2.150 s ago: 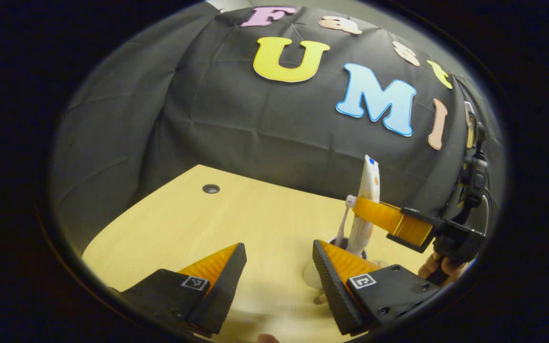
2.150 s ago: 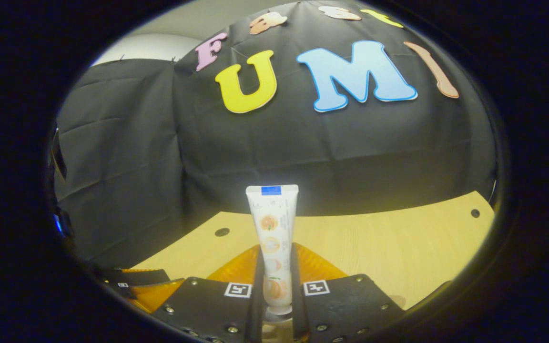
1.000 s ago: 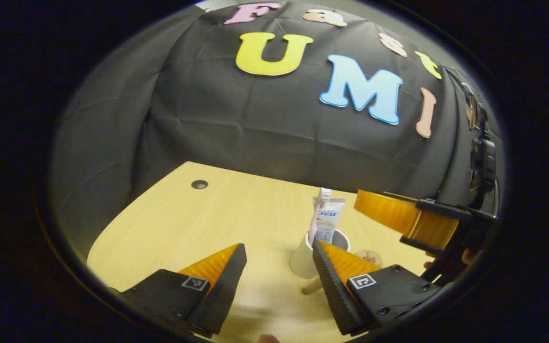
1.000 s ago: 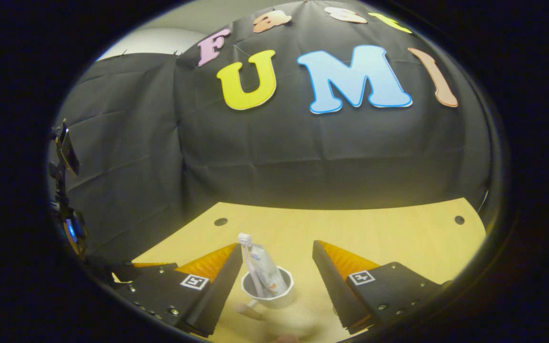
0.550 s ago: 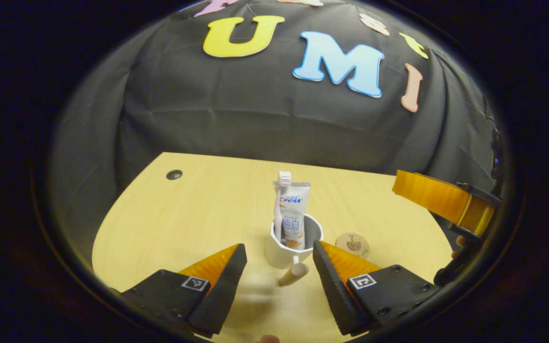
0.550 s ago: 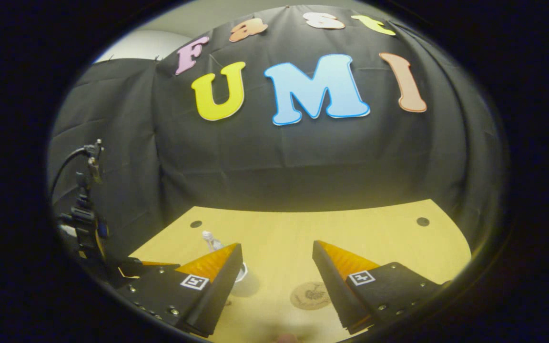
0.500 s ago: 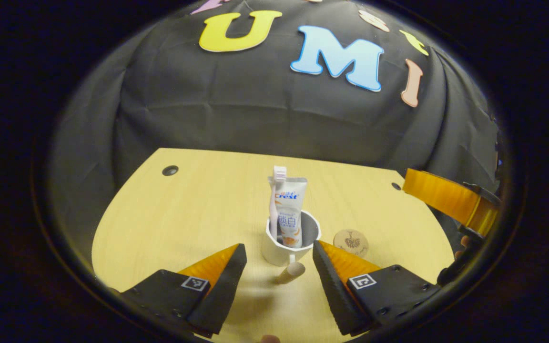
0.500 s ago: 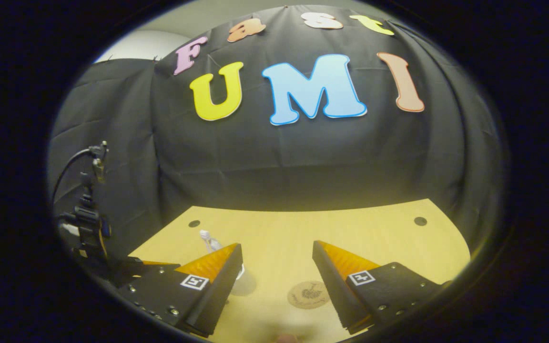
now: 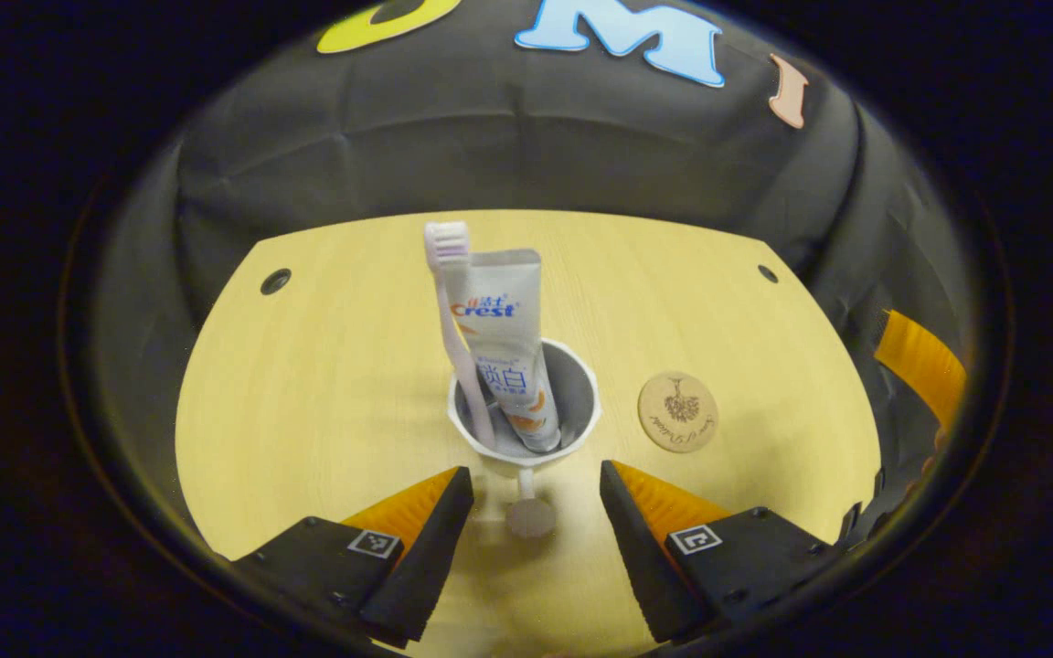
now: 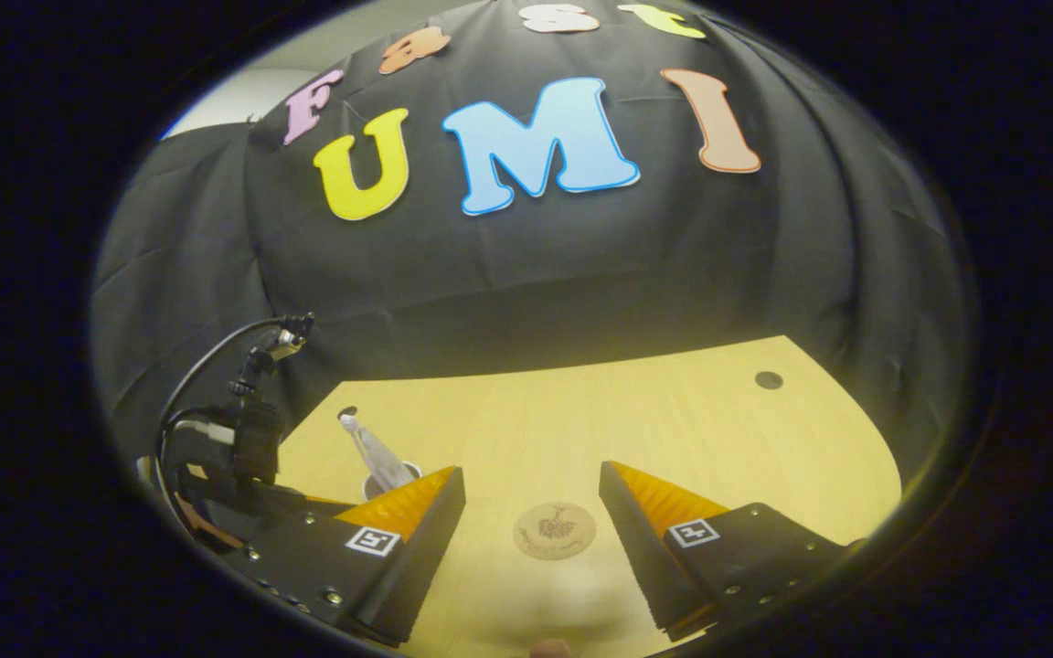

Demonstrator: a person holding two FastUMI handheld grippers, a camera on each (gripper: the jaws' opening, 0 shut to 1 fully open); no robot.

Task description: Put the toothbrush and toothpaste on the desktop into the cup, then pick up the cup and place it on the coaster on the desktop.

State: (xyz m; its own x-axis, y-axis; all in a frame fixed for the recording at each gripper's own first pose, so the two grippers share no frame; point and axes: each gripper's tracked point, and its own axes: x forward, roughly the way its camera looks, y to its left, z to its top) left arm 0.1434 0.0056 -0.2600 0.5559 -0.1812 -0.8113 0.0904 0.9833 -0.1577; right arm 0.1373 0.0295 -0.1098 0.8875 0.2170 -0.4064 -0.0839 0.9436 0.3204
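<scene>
A white cup [image 9: 524, 413] stood upright near the middle of the table [image 9: 325, 384], already loaded: the toothbrush [image 9: 456, 320] leaned bristles-up against the rim on one side, and the toothpaste [image 9: 505, 338] tube stood beside it, touching it, with its cap end down in the cup. With both items inside, the first half of the job looked done, leaving only the carry to the coaster.

The cup's stubby handle [image 9: 529, 512] pointed straight back toward the left claw [image 9: 531, 498], which hovered above the table with its two fingers spread wide and nothing between them. That alignment seemed deliberate: the handle sat in the gap between the fingers, a natural place to grip without disturbing the tall, top-heavy contents. The fingers were not yet touching the cup or the handle.

The round wooden coaster [image 9: 677, 411] lay flat just beside the cup, apart from it, so the transfer ahead appeared short. A tilt during lifting could tip the tube or brush out.

In the right gripper view, the right claw [image 10: 531, 498] also hung apart and empty over the table, with the coaster [image 10: 554, 530] lying between its fingers and the brush poking up from the cup [image 10: 389, 473] off to one side. It appeared to be held clear of the cup.
</scene>
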